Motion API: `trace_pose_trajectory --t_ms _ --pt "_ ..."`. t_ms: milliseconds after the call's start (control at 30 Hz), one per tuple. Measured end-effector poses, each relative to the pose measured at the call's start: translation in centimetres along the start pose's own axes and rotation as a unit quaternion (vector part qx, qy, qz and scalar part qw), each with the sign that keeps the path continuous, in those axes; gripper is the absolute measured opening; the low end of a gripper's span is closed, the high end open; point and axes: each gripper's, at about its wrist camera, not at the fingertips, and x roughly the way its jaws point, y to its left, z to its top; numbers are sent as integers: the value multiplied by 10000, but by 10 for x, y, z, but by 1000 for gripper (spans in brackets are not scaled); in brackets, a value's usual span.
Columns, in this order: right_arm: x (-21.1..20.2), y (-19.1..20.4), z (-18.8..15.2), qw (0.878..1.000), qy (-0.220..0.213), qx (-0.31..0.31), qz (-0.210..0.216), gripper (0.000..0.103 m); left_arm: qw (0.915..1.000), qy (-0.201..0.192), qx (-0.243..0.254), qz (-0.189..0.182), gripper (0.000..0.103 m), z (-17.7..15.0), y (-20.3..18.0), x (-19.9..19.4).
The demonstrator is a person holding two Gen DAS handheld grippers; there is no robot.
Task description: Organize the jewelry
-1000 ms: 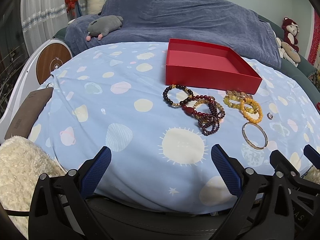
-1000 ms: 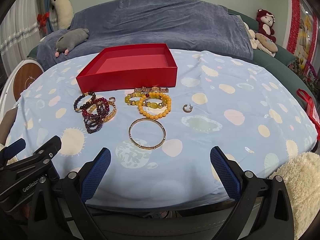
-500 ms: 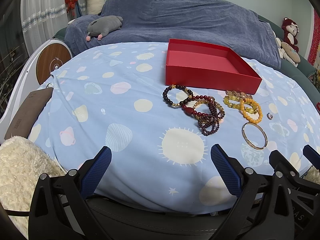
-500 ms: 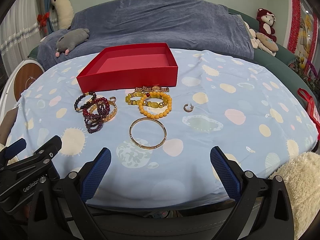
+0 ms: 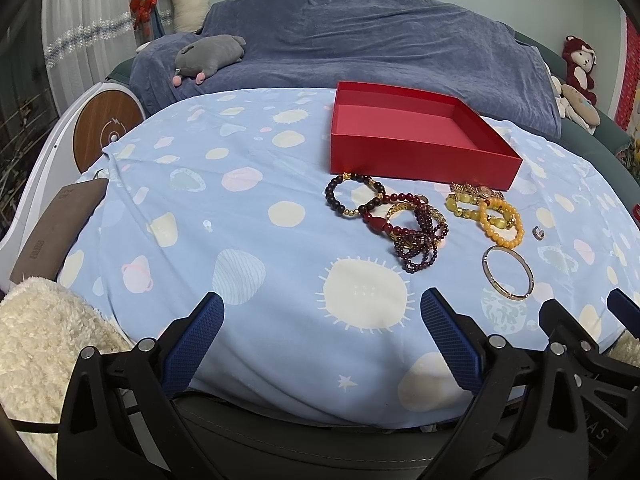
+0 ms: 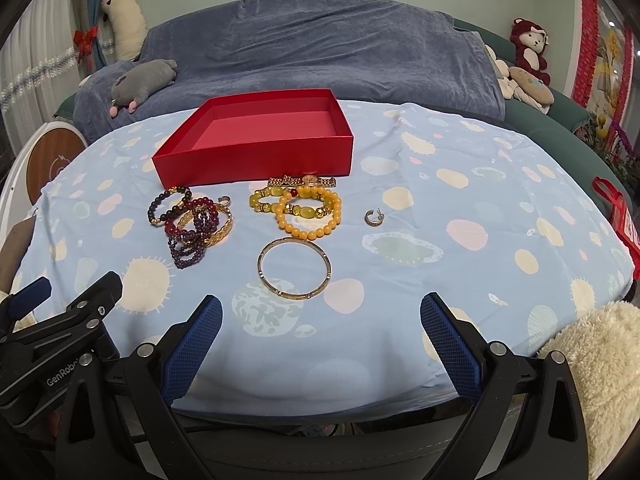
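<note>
Shallow red cardboard box (image 6: 256, 148) on blue patterned tablecloth (image 6: 480, 200), beaded bracelets (image 6: 308, 210) and thin gold bangle (image 6: 295, 268) just before it, left gripper (image 5: 322, 322) and right gripper (image 6: 320, 322) both spread wide, holding nothing.

"GenRobo" is printed on the left tongs (image 6: 30, 298), cut off

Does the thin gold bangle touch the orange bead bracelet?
Apart. The right wrist view shows blue cloth between the gold bangle and the orange bead bracelet.
</note>
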Motion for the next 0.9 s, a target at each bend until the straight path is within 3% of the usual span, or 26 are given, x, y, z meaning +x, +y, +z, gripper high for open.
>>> trace_pose_trajectory --t_ms 733,900 --pt "0 -1 0 10000 5 21 16 96 10000 1 -20 -18 94 -1 2 0" --pt "-1 -11 2 9998 8 178 51 96 9998 83 -6 -169 95 -1 1 3"
